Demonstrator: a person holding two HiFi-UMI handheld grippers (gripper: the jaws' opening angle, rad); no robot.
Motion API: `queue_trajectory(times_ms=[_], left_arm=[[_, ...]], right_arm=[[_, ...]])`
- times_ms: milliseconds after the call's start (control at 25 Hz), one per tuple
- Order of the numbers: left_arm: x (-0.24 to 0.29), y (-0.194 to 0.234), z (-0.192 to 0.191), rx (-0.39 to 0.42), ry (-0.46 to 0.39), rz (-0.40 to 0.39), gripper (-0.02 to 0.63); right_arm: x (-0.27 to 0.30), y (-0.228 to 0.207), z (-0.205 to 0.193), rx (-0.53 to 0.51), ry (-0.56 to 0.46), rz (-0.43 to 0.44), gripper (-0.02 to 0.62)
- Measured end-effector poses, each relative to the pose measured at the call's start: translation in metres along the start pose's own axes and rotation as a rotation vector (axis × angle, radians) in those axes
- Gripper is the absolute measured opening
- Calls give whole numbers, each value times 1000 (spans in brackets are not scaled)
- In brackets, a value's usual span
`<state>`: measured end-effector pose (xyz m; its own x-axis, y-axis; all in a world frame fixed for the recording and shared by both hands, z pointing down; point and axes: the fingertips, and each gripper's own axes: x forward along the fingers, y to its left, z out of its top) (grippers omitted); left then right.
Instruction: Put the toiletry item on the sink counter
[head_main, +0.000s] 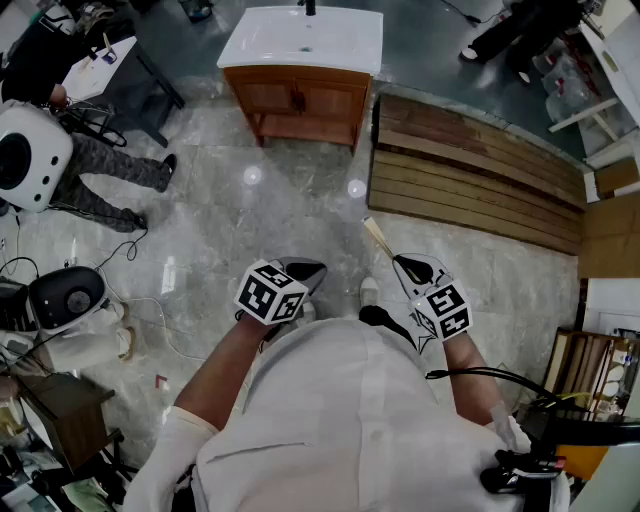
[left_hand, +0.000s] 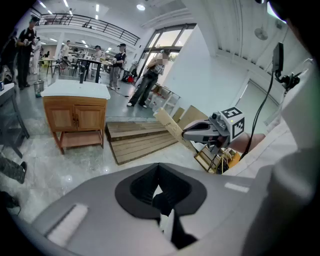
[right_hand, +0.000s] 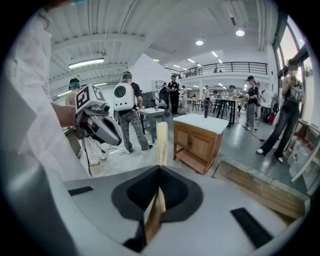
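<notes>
The toiletry item (head_main: 376, 236) is a flat, pale wooden stick. My right gripper (head_main: 404, 263) is shut on its lower end, and the stick (right_hand: 162, 141) rises from the closed jaws, tilted up and forward. My left gripper (head_main: 306, 271) is beside it at chest height, shut with nothing held. The sink counter (head_main: 340, 52), a white basin top on a wooden cabinet, stands a few steps ahead across the floor, also seen as the counter (left_hand: 75, 91) and the counter (right_hand: 216, 125). The left gripper view shows the right gripper (left_hand: 189, 134) with the stick (left_hand: 169, 125).
A low stack of wooden planks (head_main: 470, 190) lies right of the cabinet. A person's legs (head_main: 110, 170), a dark table (head_main: 110, 70), white devices (head_main: 30, 155) and cables (head_main: 150, 320) crowd the left. Several people (right_hand: 285, 115) stand around the hall.
</notes>
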<state>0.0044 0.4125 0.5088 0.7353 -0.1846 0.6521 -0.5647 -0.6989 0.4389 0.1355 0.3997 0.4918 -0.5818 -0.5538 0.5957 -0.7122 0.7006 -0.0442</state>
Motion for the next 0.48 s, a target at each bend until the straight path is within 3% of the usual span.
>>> queue_trajectory(times_ms=[480], left_arm=[[93,-44,106,-41,-73,52,6]], right_arm=[[-27,-121,-9,-40,-20,144,6]])
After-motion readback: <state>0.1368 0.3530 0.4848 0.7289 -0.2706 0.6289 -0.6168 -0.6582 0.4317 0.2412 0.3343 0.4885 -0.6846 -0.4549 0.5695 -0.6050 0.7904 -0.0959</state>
